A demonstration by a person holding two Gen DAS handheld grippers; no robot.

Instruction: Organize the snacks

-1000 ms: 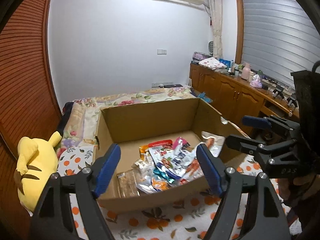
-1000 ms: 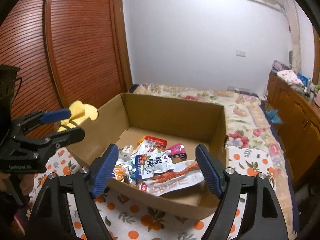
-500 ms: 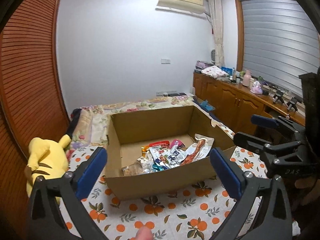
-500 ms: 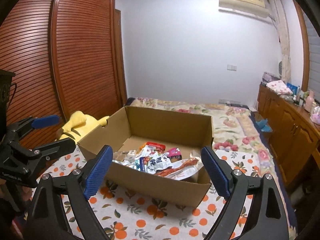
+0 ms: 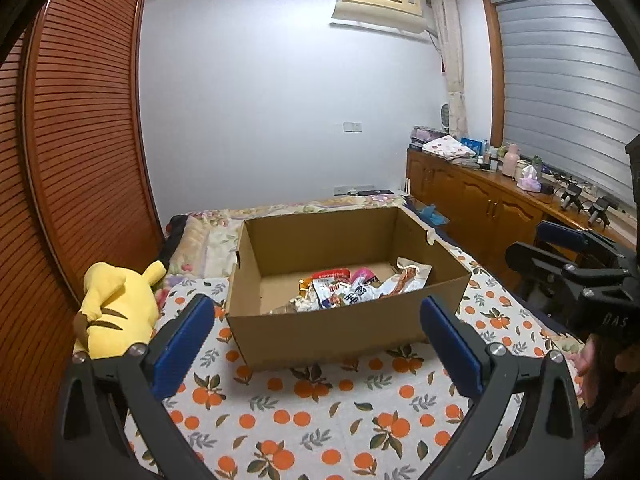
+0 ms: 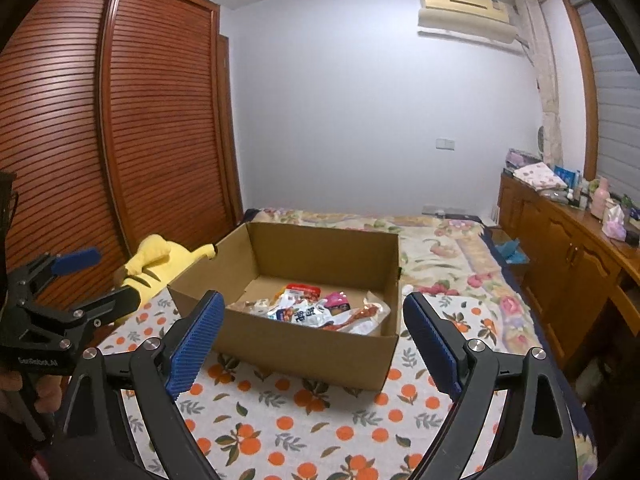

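A big bed (image 5: pixel 320 420) fills the room. Its cover has oranges and green leaves on it. On one side stands a tall brown wardrobe (image 6: pixel 120 140) with thin slats. On the other side runs a long wood cabinet (image 5: pixel 480 208) with bottles and small things on top. A white air cooler (image 5: pixel 378 8) hangs high on the far wall.

A brown box (image 5: pixel 340 332) sits on the bed with its top open. It is the biggest thing on the cover. The snacks (image 5: pixel 360 286) lie in a heap inside the box, on its floor, more to the side near the cabinet. The other part of the box floor is bare. The packs are white, red and pink, and one has a long red picture on it.

A yellow plush (image 5: pixel 116 308) lies on the bed beside the box, next to the wardrobe.

The left claw (image 5: pixel 316 344) is held in front of the box, near its front wall but not touching it. Its blue pads are wide apart, with nothing between them. The right claw (image 6: pixel 312 344) is also in front of the box, apart from it. Its blue pads are wide too, and it holds nothing.
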